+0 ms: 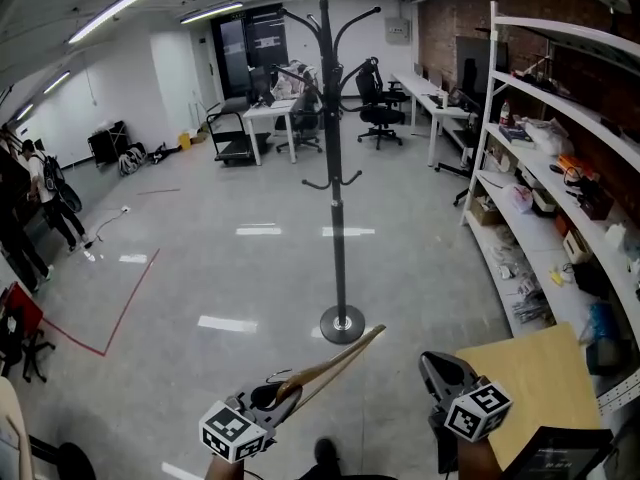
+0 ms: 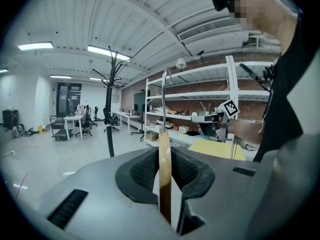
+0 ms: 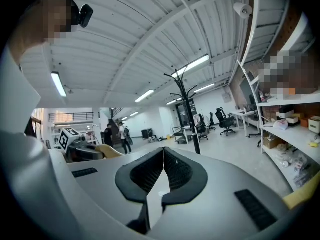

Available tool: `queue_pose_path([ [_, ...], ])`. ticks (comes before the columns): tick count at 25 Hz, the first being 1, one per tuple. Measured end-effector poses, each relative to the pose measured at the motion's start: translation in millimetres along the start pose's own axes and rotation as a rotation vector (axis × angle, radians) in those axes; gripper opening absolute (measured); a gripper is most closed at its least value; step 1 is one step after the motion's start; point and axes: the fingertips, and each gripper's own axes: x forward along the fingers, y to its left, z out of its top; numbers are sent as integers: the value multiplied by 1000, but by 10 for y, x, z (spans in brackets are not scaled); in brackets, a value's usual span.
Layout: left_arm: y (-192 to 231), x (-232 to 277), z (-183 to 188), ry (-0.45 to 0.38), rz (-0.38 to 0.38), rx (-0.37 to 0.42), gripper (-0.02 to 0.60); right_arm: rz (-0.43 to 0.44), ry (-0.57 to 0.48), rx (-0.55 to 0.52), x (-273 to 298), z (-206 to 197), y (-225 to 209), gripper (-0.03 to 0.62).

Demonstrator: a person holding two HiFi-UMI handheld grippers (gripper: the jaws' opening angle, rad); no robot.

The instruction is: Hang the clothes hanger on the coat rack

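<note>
The left gripper [image 1: 283, 396] is clamping its jaws on the pale wooden clothes hanger [image 1: 335, 366], pointing it at the tall black metal coat rack [image 1: 338, 218] well ahead. The right gripper [image 1: 437, 365] is idling alongside, jaws closed, empty.

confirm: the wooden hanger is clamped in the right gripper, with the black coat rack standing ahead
No: the wooden hanger is clamped in the left gripper, as the left gripper view shows. The black coat rack does stand ahead.
</note>
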Motion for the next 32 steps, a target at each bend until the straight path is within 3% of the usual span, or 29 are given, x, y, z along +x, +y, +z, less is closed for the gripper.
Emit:
queue_pose_path([
  [8,827,353,143,5,-109,18,51,-46,-10,-16,880,251,-123,6],
  [20,1702,931,272,24,-175,35,51,-72,21,-15,1784,292,-426,6],
  [32,2440,2047,601,55,-165,44,51,-7,-21,-1,2715,590,-1491,6],
])
